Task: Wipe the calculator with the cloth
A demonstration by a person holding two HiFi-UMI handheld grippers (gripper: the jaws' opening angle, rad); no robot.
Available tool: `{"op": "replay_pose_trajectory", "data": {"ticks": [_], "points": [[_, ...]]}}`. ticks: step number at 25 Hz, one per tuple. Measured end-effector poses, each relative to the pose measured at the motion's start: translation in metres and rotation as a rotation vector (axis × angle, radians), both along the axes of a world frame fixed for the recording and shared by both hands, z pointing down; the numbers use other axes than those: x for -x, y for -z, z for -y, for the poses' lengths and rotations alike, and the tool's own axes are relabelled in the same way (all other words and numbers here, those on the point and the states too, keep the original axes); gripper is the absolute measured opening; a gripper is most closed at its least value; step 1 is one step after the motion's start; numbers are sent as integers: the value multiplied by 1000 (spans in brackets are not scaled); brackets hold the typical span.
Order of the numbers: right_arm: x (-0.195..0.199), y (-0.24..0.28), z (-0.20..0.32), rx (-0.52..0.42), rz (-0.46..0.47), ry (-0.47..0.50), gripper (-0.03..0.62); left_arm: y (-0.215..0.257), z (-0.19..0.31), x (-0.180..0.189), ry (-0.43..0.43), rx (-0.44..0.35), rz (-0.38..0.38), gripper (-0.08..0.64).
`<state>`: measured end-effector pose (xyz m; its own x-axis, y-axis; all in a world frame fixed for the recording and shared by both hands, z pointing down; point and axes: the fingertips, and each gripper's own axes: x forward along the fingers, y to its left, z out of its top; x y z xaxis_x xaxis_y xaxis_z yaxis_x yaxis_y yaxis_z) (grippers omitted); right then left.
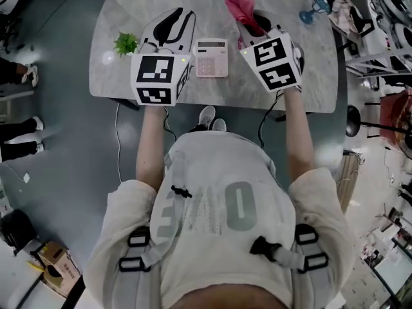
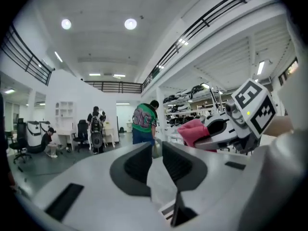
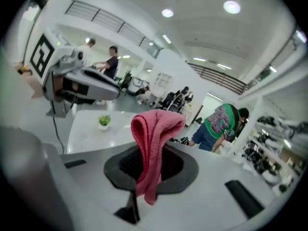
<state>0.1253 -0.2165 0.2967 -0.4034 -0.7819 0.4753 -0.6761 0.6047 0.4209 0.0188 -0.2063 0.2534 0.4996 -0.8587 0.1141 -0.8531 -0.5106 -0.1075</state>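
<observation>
A pale pink calculator (image 1: 211, 58) lies flat on the grey marble table (image 1: 290, 76), near its front edge, between my two hands. My right gripper (image 1: 252, 23) is held up above the table to the calculator's right, shut on a pink cloth (image 1: 239, 6). In the right gripper view the cloth (image 3: 153, 138) droops folded over between the jaws of the right gripper (image 3: 150, 163). My left gripper (image 1: 179, 22) hovers left of the calculator. Its jaws stand a narrow gap apart with nothing between them (image 2: 154, 153). The calculator is hidden in both gripper views.
A small green potted plant (image 1: 126, 42) stands on the table's left part. A blue object (image 1: 313, 8) sits at the back right. Several people (image 2: 144, 121) and desks are in the room beyond. Shelving (image 1: 380, 24) stands to the right of the table.
</observation>
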Motion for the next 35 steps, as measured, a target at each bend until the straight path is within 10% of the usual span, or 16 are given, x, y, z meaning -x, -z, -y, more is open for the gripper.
{"op": "replay_pose_trajectory", "data": {"ticks": [5, 13, 35], "points": [[-49, 45, -29, -97, 397, -198, 55, 41, -28, -11, 49, -129, -1, 20], [-89, 30, -81, -181, 671, -367, 55, 20, -38, 0, 85, -107, -22, 20], [-86, 17, -74, -153, 675, -354, 54, 12, -30, 6, 123, -92, -29, 20]]}}
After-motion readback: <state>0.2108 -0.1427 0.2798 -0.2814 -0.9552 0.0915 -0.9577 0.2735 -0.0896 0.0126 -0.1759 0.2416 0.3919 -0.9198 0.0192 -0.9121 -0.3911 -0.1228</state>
